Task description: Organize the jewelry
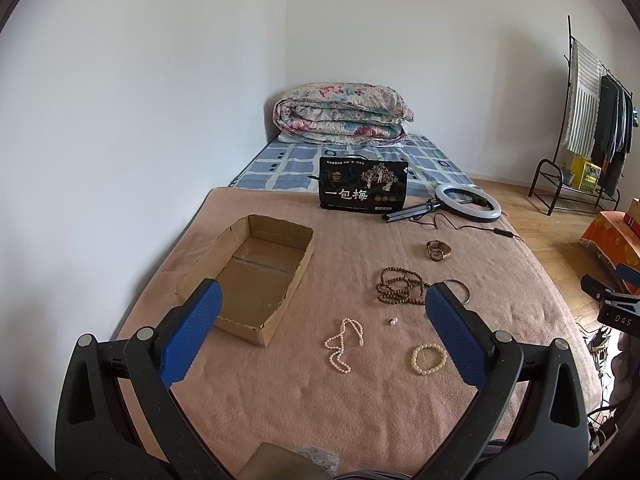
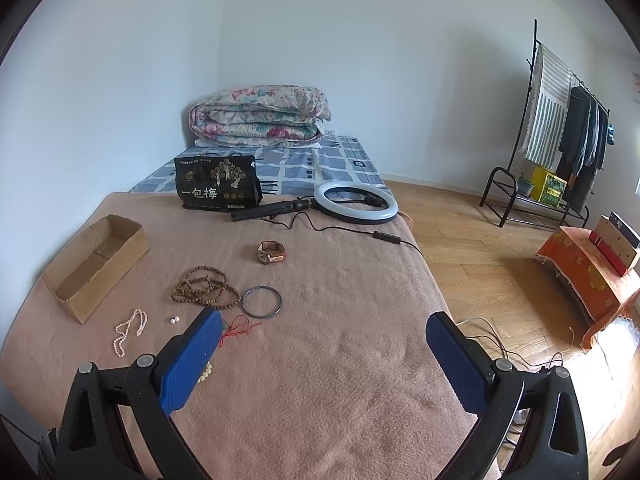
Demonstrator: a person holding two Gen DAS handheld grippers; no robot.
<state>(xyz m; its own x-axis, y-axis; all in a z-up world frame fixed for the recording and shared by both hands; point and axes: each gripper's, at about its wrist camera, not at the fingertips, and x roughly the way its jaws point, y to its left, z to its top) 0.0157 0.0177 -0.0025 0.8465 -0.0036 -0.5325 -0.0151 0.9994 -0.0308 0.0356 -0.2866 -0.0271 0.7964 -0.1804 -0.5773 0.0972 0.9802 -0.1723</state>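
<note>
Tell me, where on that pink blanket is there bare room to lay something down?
Bare pink blanket lies between the open right gripper fingers, nearer than the thin dark bangle. The empty cardboard box is free too. It is crowded around the brown bead necklace and pearl strand.

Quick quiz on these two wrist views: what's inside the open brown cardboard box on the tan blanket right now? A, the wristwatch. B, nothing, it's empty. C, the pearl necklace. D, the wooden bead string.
B: the open brown cardboard box shows only its bare floor, while the pearl necklace, the leather-strapped wristwatch and the brown wooden bead string all lie outside it on the tan blanket.
</note>
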